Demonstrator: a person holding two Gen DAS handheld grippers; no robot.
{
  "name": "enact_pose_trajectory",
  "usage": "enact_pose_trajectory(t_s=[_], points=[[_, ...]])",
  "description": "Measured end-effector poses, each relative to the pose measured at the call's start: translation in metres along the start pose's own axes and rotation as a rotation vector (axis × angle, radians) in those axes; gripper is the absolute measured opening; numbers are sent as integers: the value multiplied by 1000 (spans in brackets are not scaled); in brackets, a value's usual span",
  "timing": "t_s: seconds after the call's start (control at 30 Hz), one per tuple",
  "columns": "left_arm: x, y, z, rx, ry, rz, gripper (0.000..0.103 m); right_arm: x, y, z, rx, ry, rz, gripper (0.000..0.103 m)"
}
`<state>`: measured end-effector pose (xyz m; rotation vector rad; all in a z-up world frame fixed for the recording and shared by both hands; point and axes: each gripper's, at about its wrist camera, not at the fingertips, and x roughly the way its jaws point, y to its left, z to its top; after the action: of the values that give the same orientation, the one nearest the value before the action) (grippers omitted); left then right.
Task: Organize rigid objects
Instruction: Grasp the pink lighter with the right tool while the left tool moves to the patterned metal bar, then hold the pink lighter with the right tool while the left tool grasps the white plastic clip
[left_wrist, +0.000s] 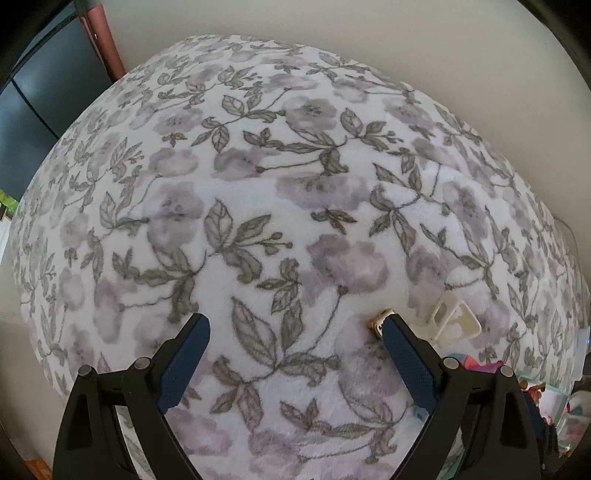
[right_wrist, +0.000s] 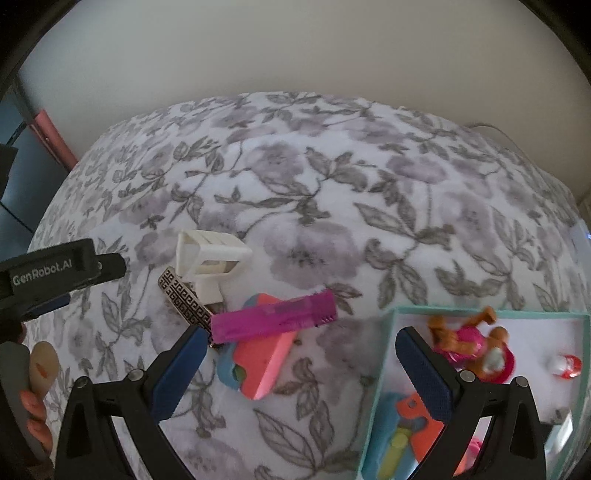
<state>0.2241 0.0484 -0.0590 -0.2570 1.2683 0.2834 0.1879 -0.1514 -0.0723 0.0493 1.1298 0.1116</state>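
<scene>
- Hovering my right gripper (right_wrist: 299, 354) with jaws spread wide and nothing in them, over the loose pile: purple bar (right_wrist: 274, 320), coral piece (right_wrist: 264, 363), patterned metal strip (right_wrist: 183, 297), white plastic holder (right_wrist: 207, 258).
- Teal box (right_wrist: 386, 373) sits near right, toys already inside, so that's probably the drop spot.
- Left gripper (left_wrist: 295, 339) also spread and empty, parked over bare floral blanket (left_wrist: 258, 177).
- Only readable text: "GenRobot.AI" on the other gripper's body.
</scene>
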Motion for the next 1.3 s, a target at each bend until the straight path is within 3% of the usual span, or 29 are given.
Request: enact_pose_trajectory(t_s=[0.67, 0.97, 1.3], points=[[6, -5, 4, 19, 4, -1, 95, 19, 18, 6, -84, -1, 12, 103], [7, -8, 2, 34, 12, -13, 95, 23, 18, 5, -86, 17, 39, 85], [3, -16, 0, 64, 6, -23, 95, 22, 15, 4, -75, 21, 68, 83]])
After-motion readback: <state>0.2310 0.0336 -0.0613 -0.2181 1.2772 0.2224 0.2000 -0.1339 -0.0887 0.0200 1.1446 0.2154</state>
